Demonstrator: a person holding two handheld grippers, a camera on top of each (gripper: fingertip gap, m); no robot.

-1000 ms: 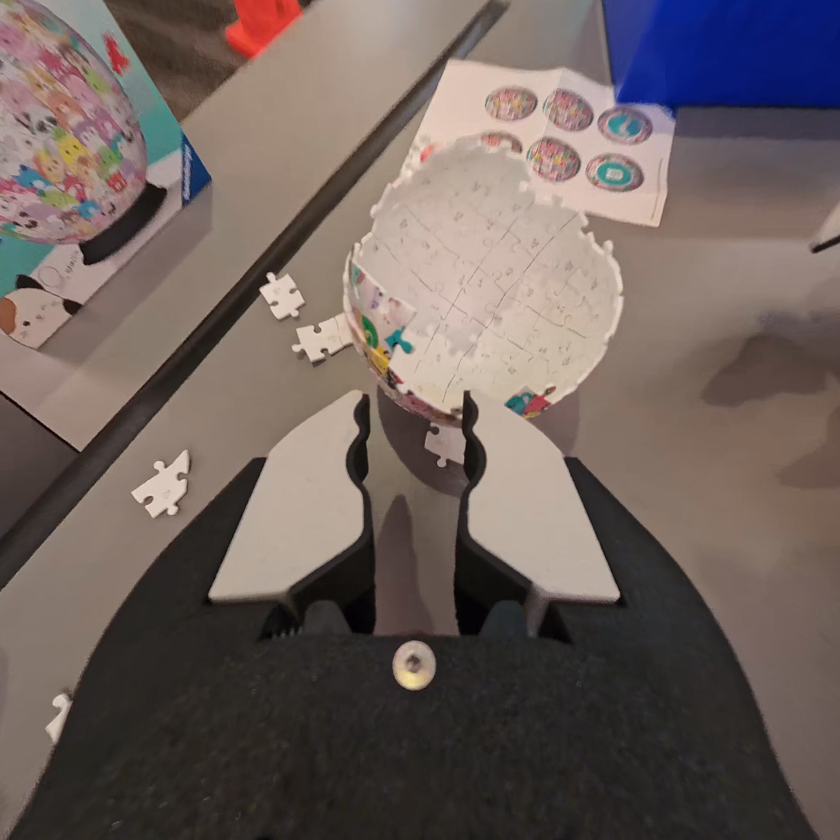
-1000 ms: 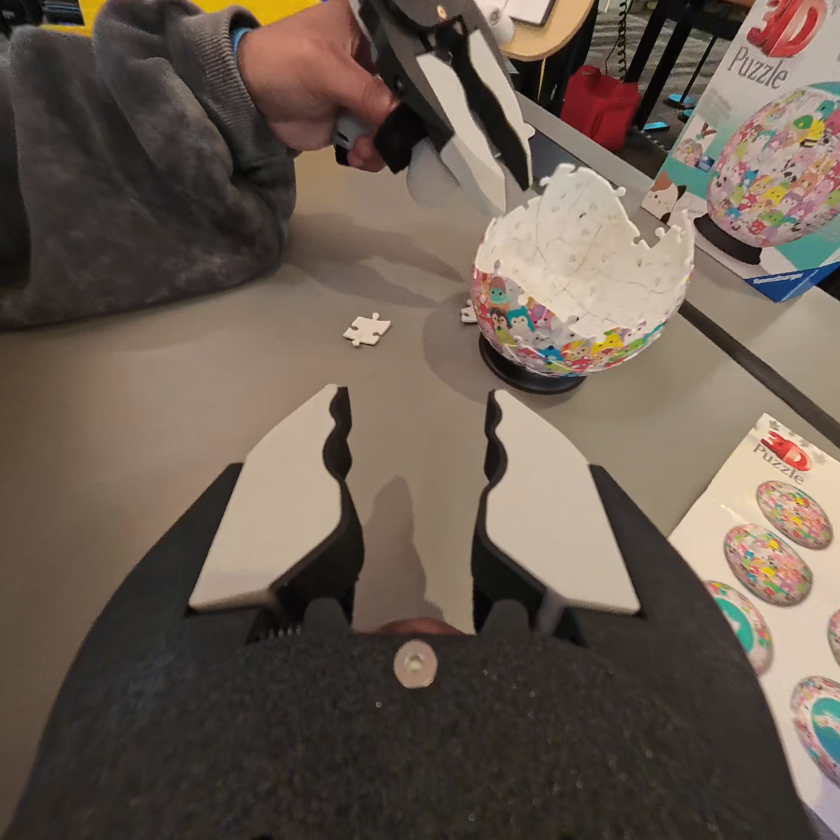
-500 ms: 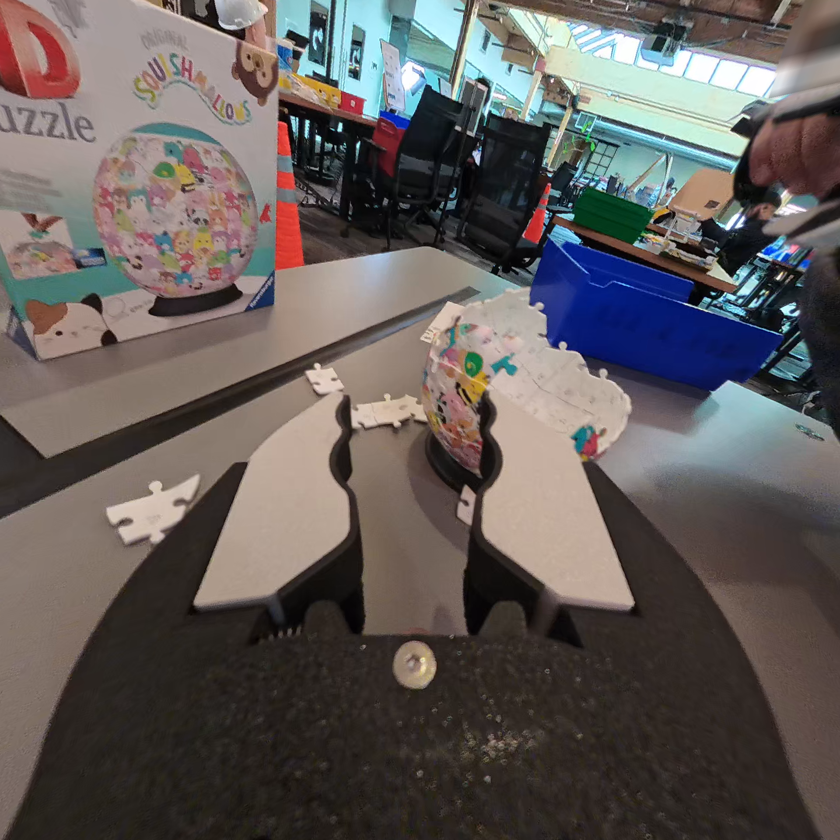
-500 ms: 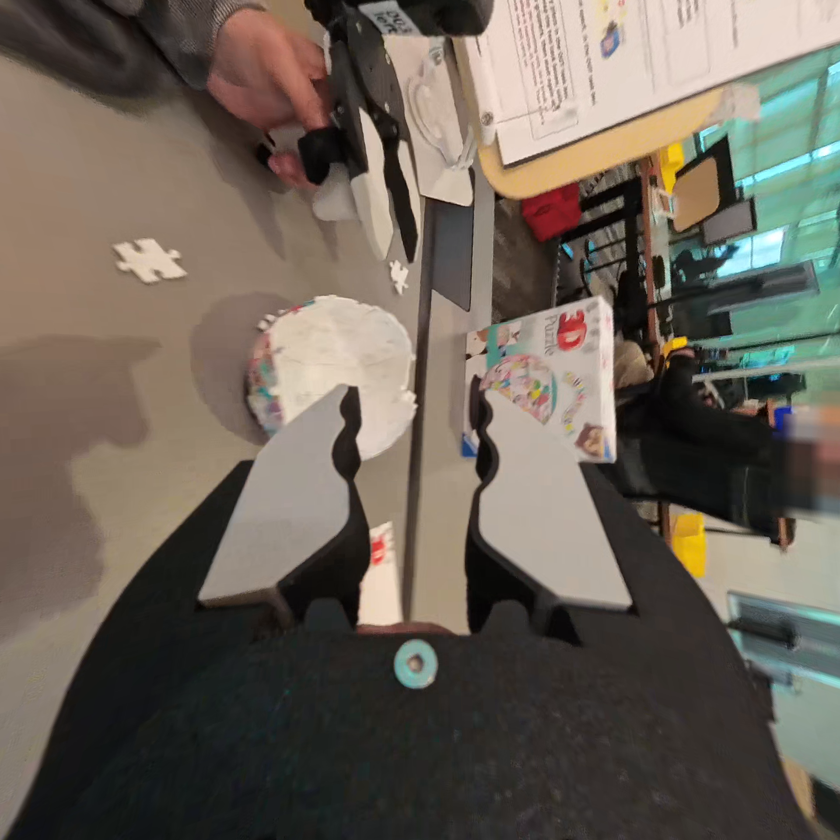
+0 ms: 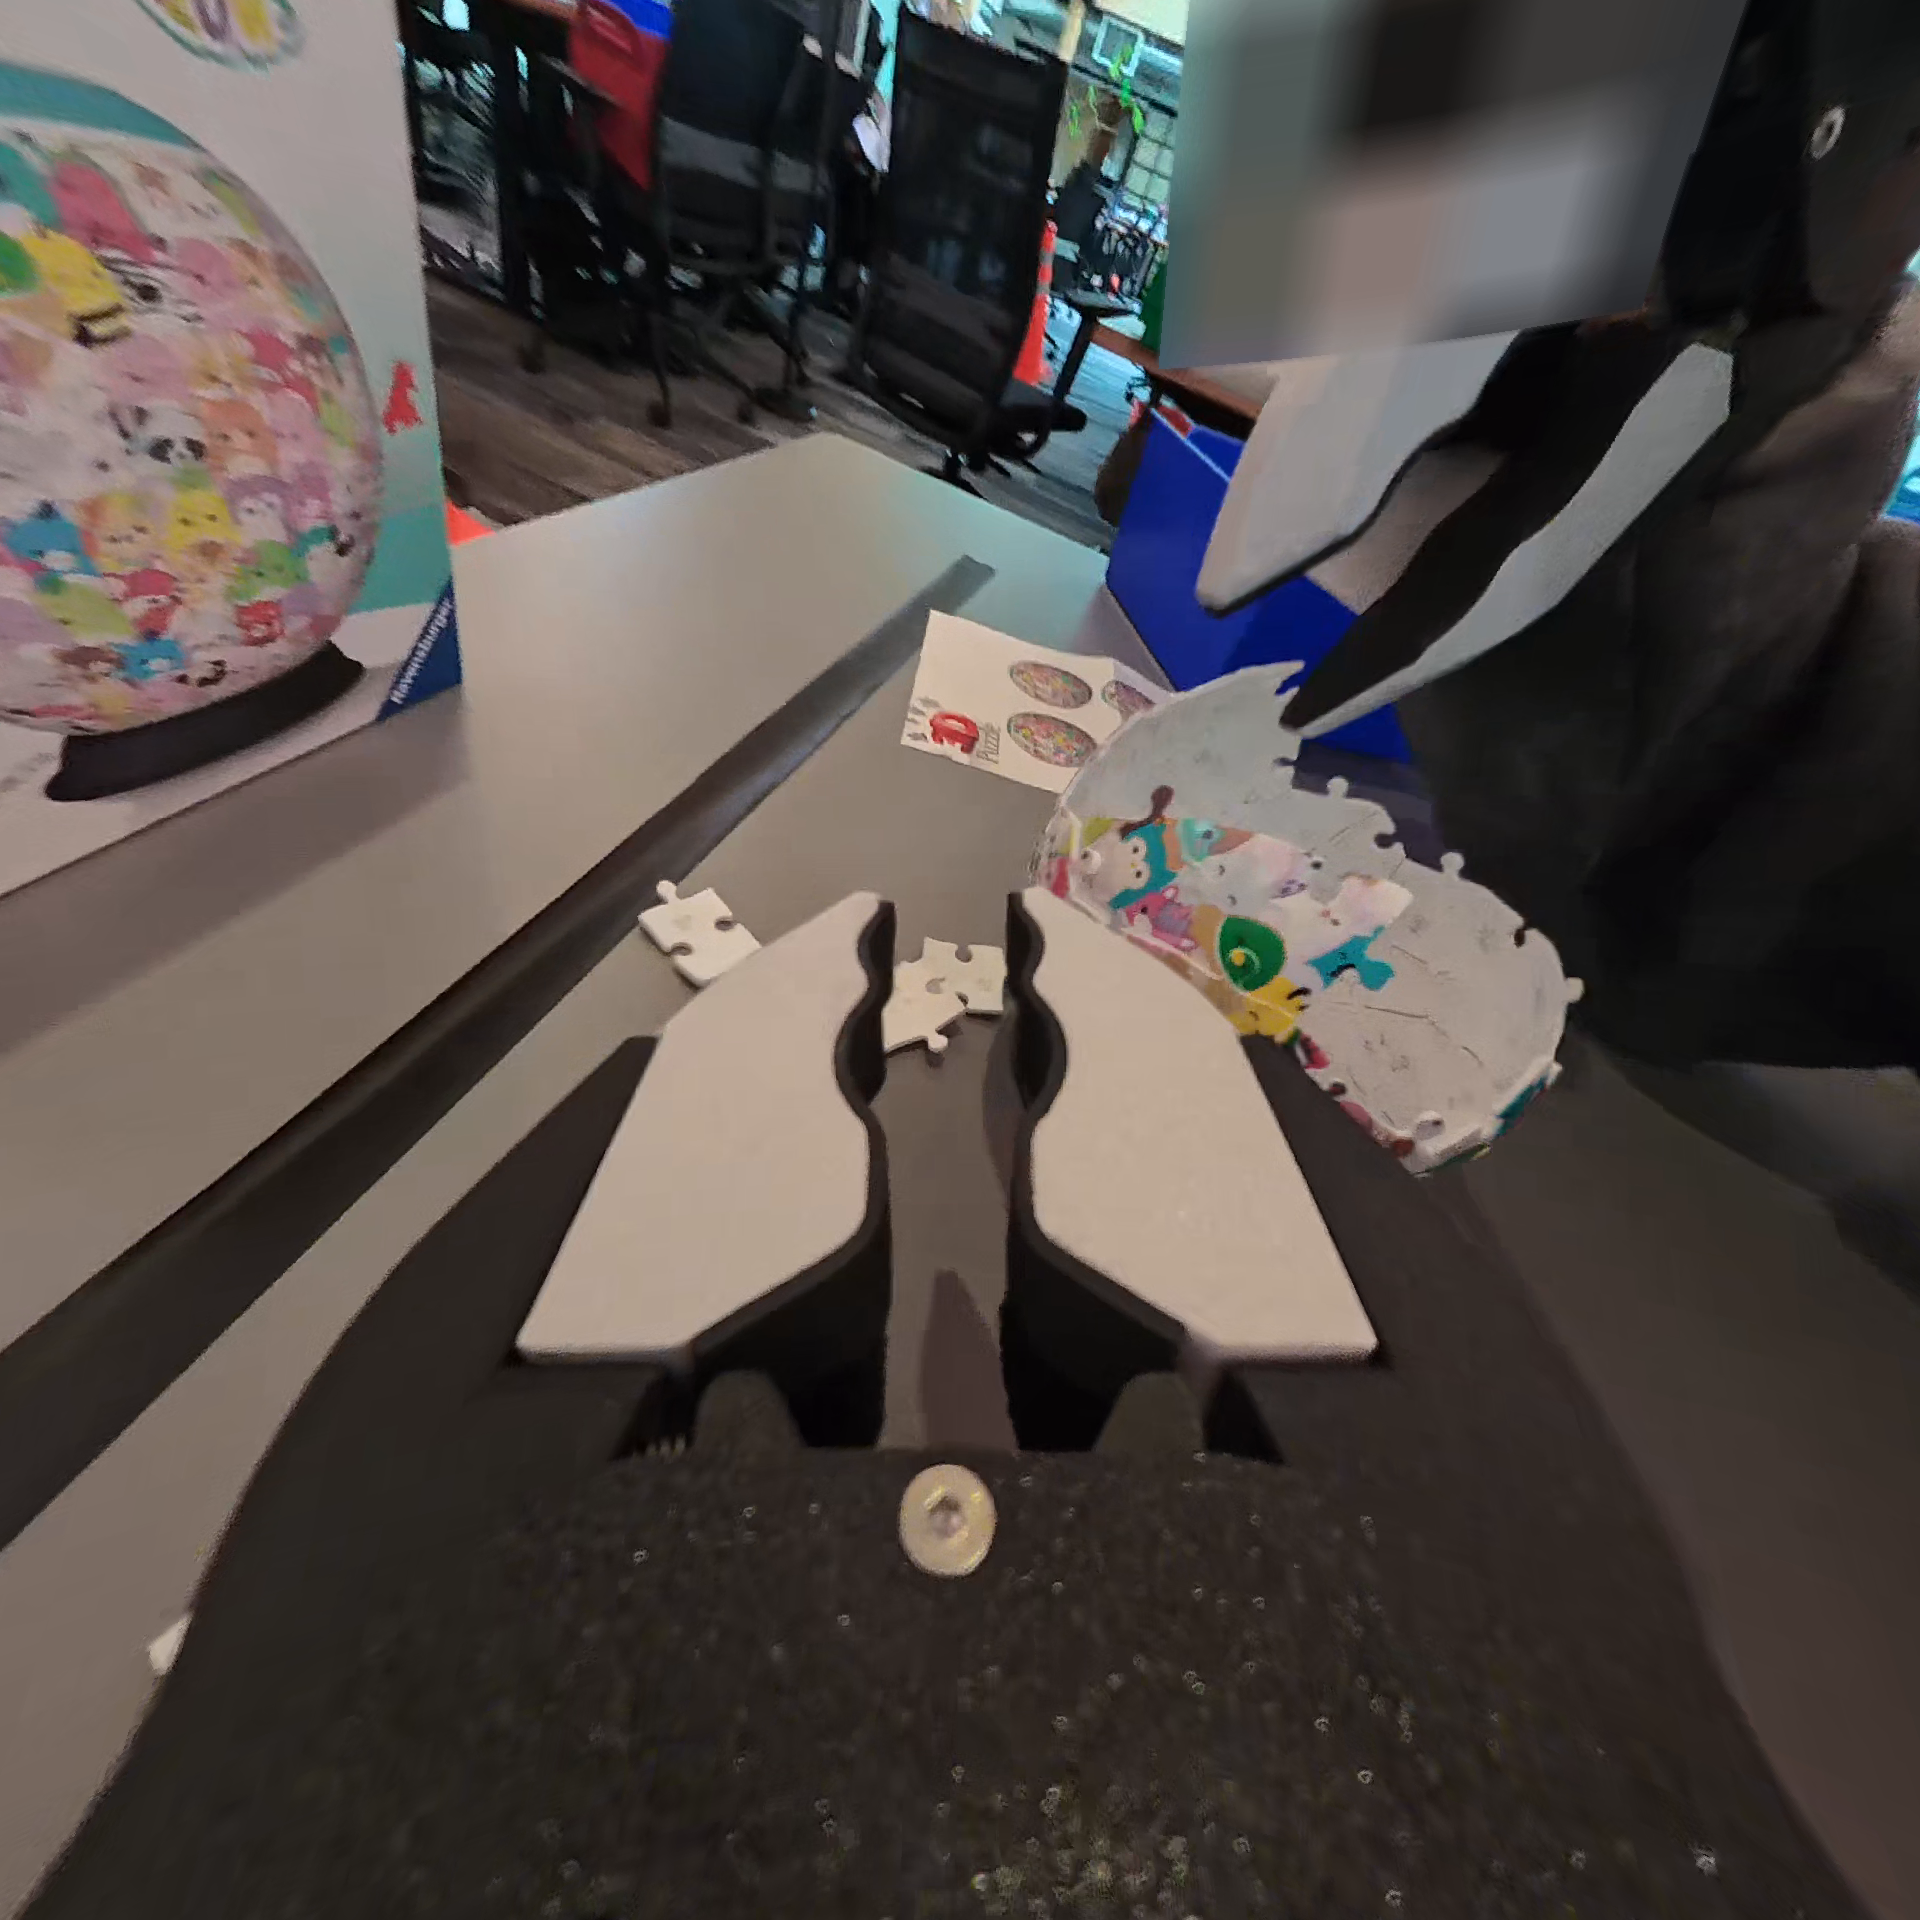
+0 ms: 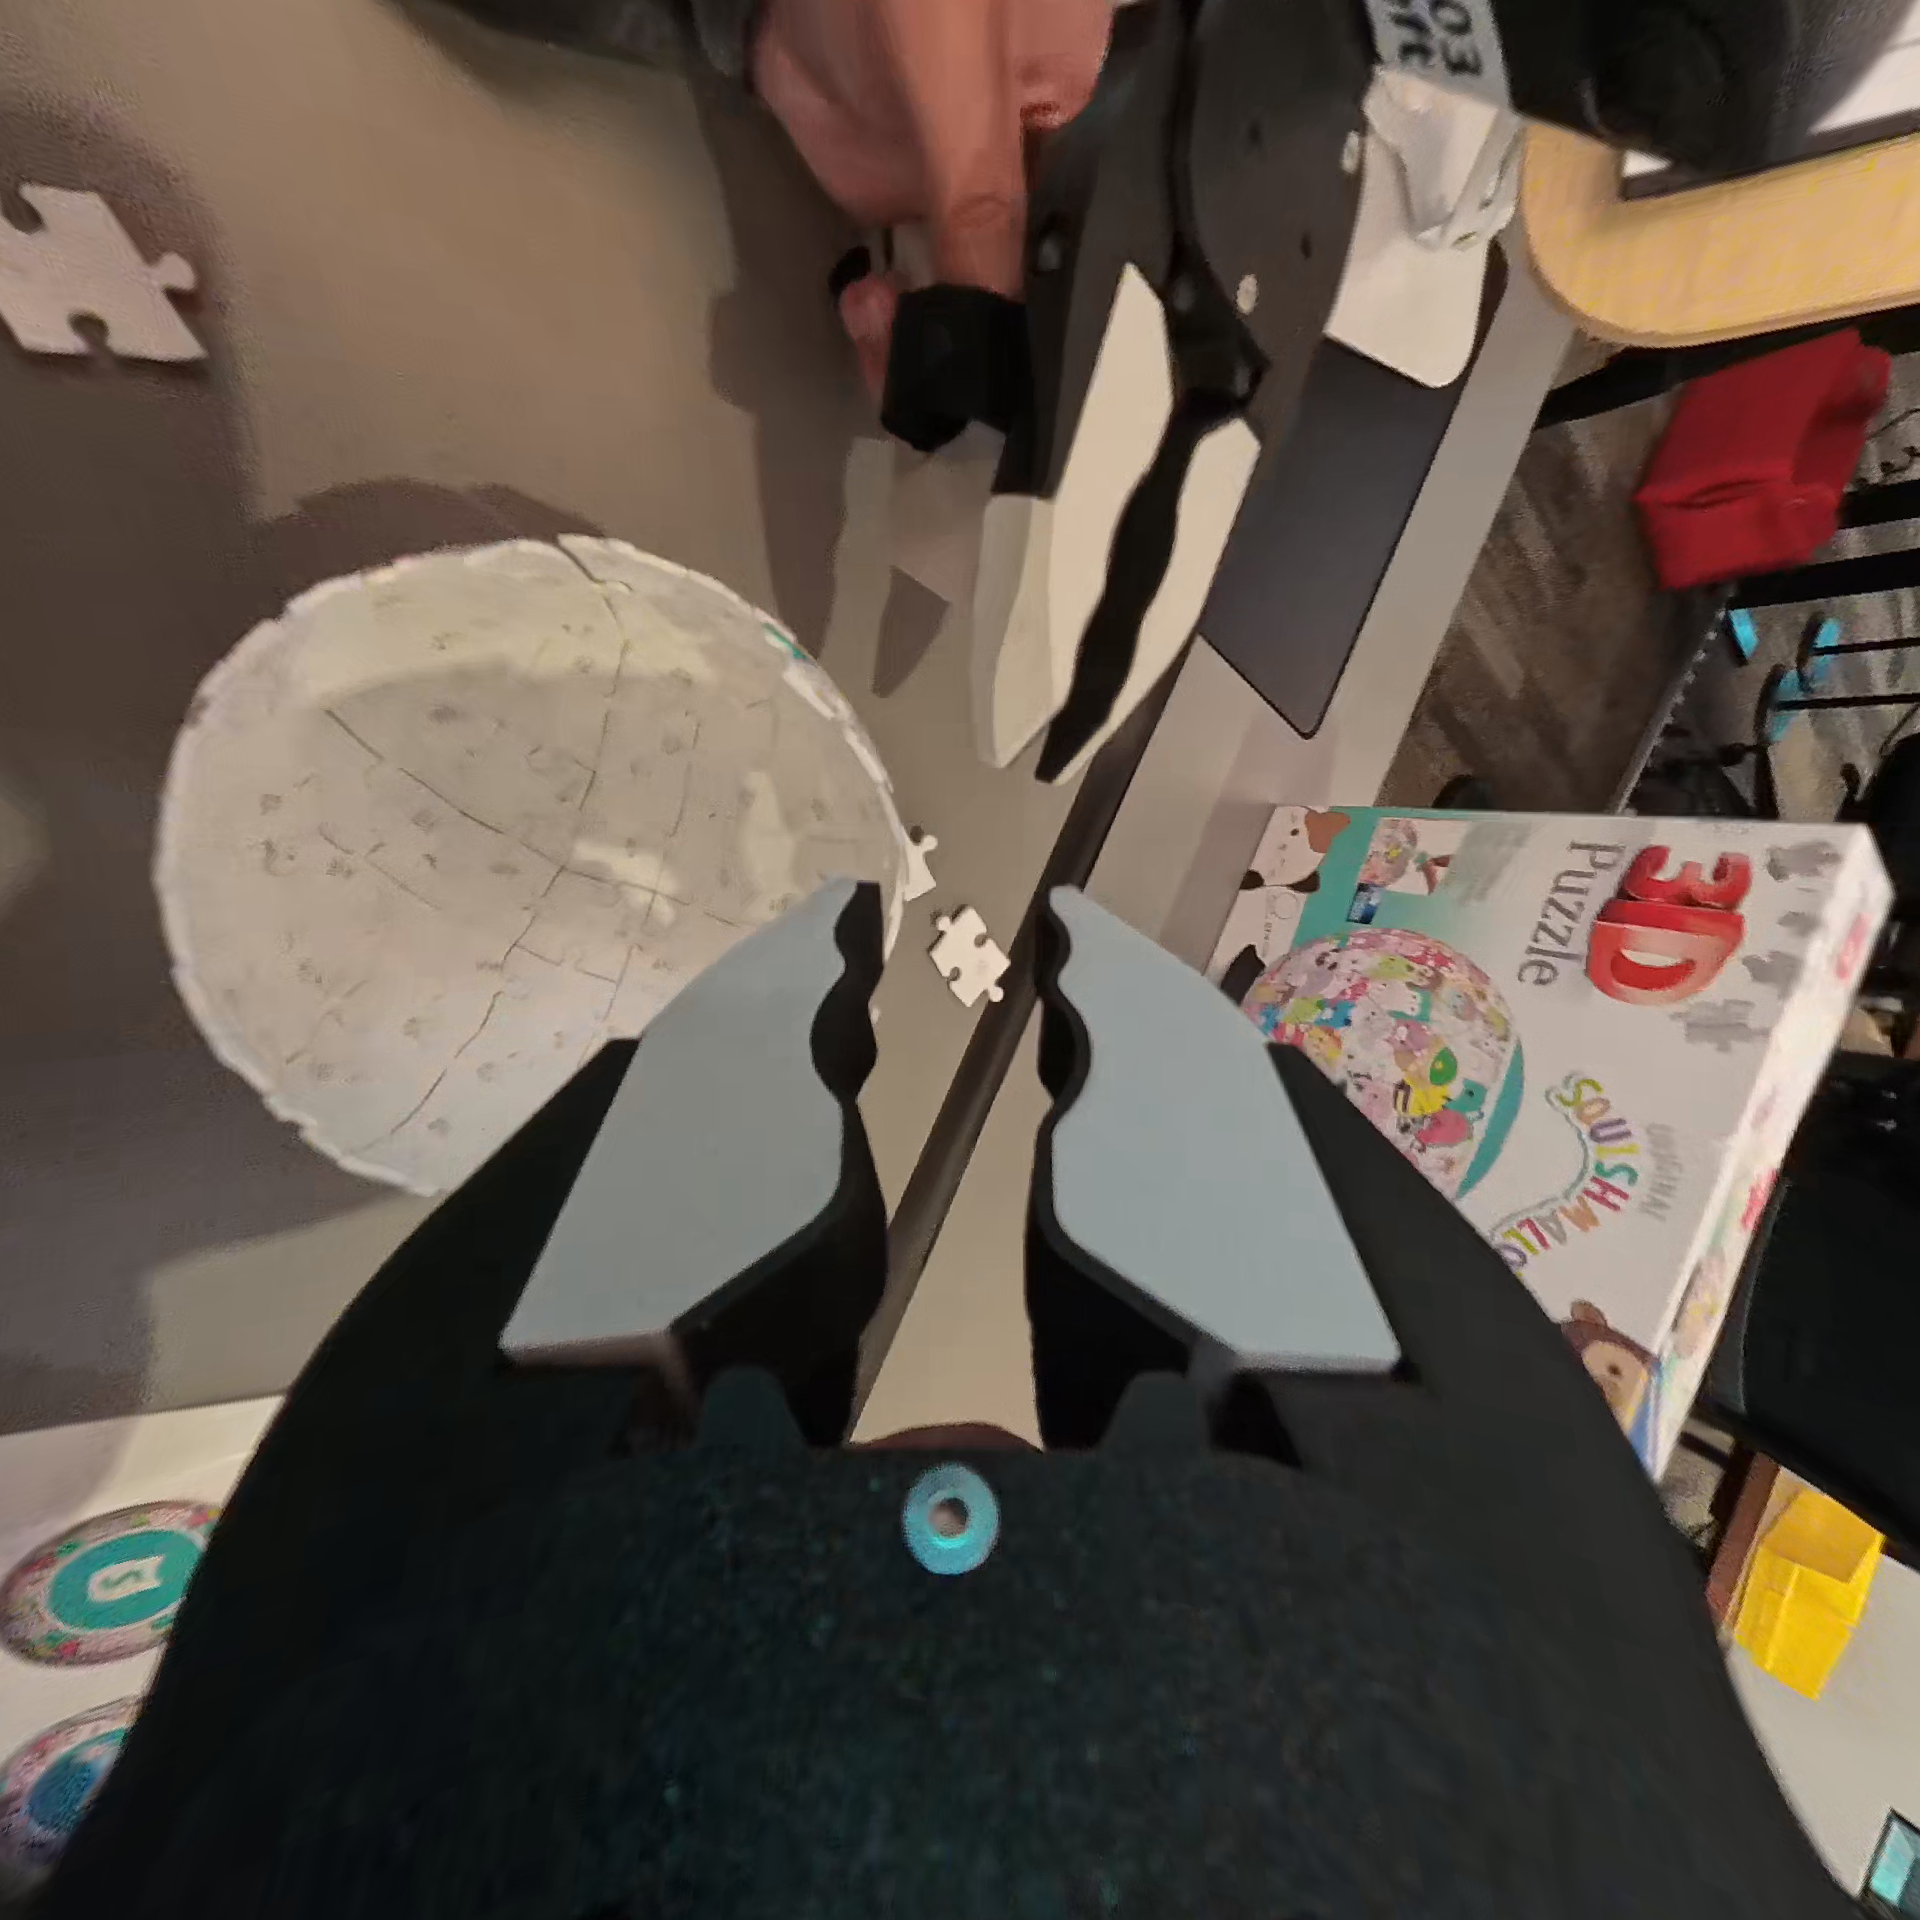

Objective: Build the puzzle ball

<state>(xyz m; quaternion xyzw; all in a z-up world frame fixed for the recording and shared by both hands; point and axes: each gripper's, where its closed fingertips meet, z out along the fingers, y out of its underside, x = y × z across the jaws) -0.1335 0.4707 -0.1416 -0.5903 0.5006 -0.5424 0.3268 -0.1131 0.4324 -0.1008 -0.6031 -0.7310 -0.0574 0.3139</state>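
Observation:
The half-built puzzle ball [image 5: 1299,935] is an open bowl, colourful outside and white inside [image 6: 520,852]. My left gripper [image 5: 948,914] is open and empty, low over the grey table, just left of the ball. Two joined white pieces [image 5: 940,992] lie beyond its fingertips, with a single piece [image 5: 696,930] further left. My right gripper [image 6: 956,899] is open and empty, high up and looking down past the ball's rim at a loose piece [image 6: 971,956]. The right gripper also shows in the left wrist view [image 5: 1247,660], just above the ball's rim. The left gripper also shows in the right wrist view [image 6: 1029,764].
The puzzle box [image 5: 208,468] stands on the neighbouring table, beyond a dark gap [image 5: 623,883]; it also shows in the right wrist view [image 6: 1558,1091]. An instruction sheet [image 5: 997,707] lies behind the ball, before a blue bin [image 5: 1226,613]. Another loose piece [image 6: 94,281] lies apart. The single piece [image 5: 696,930] is about 11 centimeters from my left fingertips and 15 centimeters from my right. Look for it in the right wrist view [image 6: 971,959] too.
My left gripper has shifted left of the ball, toward the joined pieces. My right gripper has come in above the ball and looks down on it. Both stay open.

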